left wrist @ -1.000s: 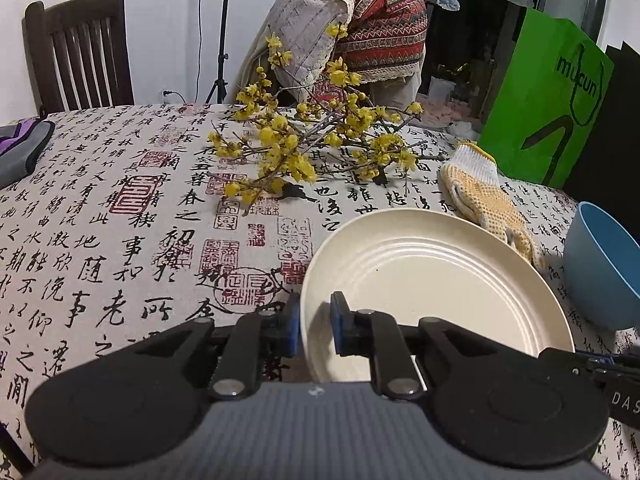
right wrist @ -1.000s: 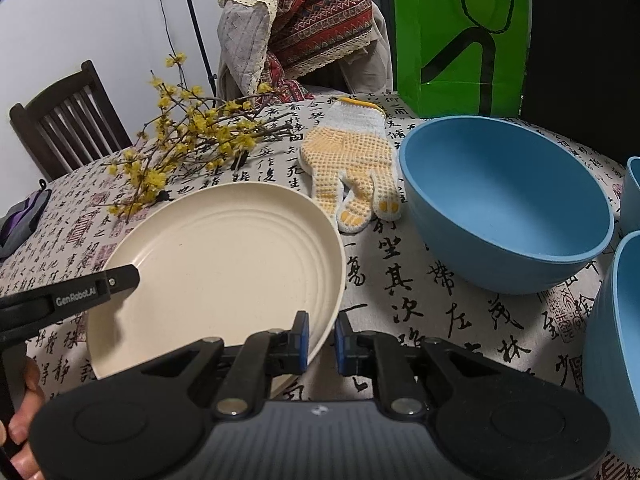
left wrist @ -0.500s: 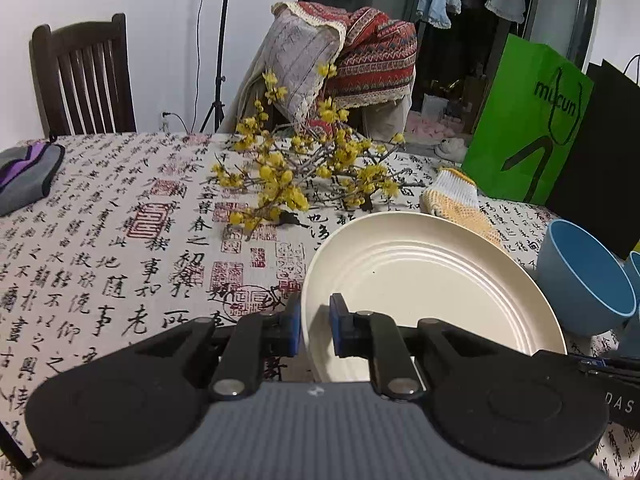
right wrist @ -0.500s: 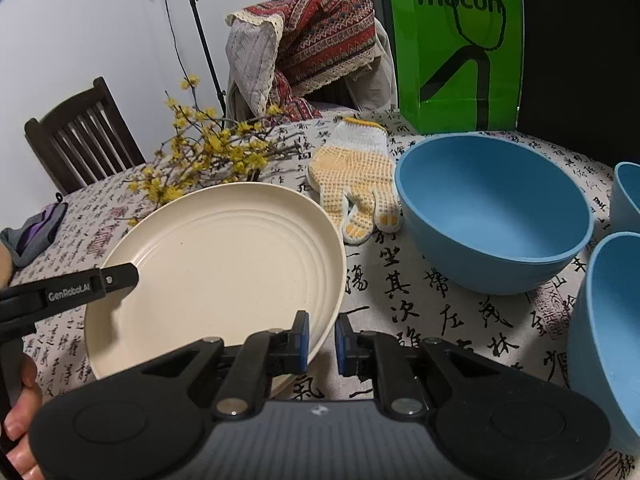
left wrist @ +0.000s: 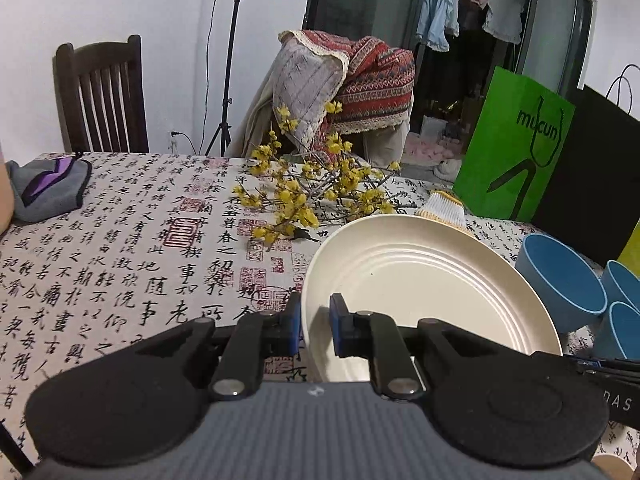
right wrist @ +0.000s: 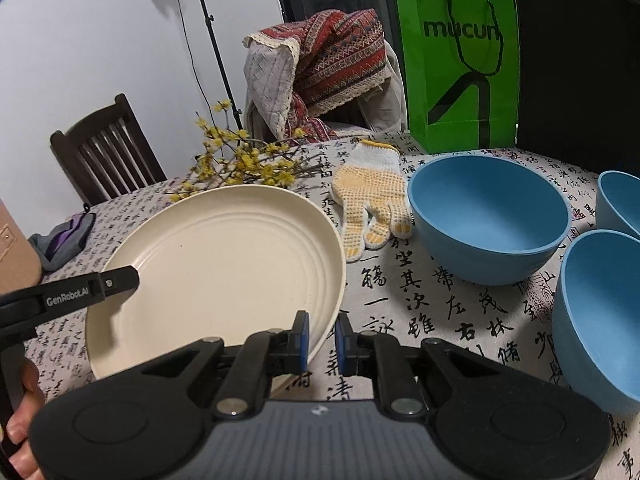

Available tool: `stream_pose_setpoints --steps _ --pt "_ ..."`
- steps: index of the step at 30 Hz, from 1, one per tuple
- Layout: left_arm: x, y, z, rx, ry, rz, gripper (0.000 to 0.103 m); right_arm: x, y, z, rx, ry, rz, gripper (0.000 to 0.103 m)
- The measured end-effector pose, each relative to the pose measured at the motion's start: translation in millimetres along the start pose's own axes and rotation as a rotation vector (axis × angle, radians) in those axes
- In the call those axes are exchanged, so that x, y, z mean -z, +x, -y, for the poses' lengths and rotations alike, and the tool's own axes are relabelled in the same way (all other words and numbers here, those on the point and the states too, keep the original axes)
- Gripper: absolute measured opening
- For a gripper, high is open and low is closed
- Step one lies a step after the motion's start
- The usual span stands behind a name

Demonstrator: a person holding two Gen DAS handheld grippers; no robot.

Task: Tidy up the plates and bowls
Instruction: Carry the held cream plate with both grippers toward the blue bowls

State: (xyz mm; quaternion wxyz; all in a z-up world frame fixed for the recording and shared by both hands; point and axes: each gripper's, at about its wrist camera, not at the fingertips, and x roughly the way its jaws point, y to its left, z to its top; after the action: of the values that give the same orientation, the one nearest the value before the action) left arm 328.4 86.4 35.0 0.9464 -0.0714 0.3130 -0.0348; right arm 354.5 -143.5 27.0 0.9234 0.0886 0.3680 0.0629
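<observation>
Here one cream plate [left wrist: 424, 280] is gripped at opposite rims by the left gripper [left wrist: 315, 330] and the right gripper [right wrist: 321, 338], above the table [left wrist: 120, 240].

Counted: one plate, three blue bowls [right wrist: 488, 216], one yellow-dotted glove [right wrist: 370, 196], one spray of yellow blossom [left wrist: 312, 192], one green bag [right wrist: 460, 68]. The plate is round, matte cream, with concentric ridges around its well and nothing on it. Each pair of jaws is nearly closed, pinching the plate's thin rim between blue pads. The plate sits tilted, left of the bowls, which rest on the calligraphy cloth. Compared with a second ago, both grippers have risen and carried the plate higher: its far edge now covers the blossom's nearer twigs and part of the glove.
</observation>
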Motion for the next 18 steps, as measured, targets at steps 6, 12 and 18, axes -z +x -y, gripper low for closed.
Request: stream_pose_setpoints --steps 6,12,18 --pt "4 -24 -5 0.009 -0.015 0.024 0.015 7 -18 -6 -0.015 0.002 0.02 0.013" --pt "10 -45 -10 0.008 -0.018 0.04 0.015 15 -36 -12 -0.029 0.01 0.046 0.013" --pt "16 -67 -12 0.0 -0.022 0.073 0.015 24 -52 -17 -0.047 0.008 0.067 0.013"
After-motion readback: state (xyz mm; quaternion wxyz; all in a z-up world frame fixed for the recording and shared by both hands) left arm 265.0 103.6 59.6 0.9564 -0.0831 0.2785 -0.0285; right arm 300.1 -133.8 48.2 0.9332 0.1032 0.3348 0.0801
